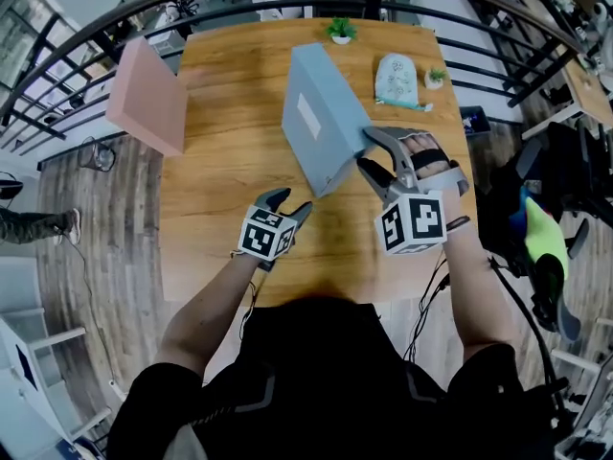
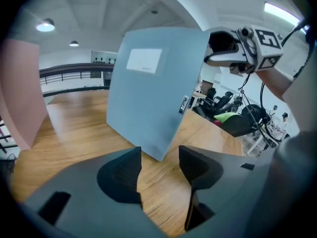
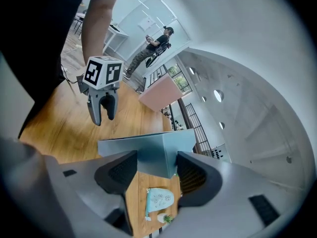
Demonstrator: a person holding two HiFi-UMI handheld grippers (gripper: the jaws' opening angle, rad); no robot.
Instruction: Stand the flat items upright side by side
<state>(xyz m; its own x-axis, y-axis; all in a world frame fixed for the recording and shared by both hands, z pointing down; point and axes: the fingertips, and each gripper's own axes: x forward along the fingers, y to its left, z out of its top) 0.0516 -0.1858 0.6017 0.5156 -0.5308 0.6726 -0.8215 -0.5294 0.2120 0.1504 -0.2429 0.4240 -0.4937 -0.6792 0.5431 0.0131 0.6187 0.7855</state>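
Right fingers point(image 3: 117, 174) astride blue folder point(image 3: 154, 156)

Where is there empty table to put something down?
Bare wood lies between the pink box and the blue box, and along the near edge by the left tongs. The far right corner, with pouch and plant, is crowded.

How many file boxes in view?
2: pink file box upright at the table's far left edge; blue file box, tilted, mid-table in the right tongs. None seem hidden.
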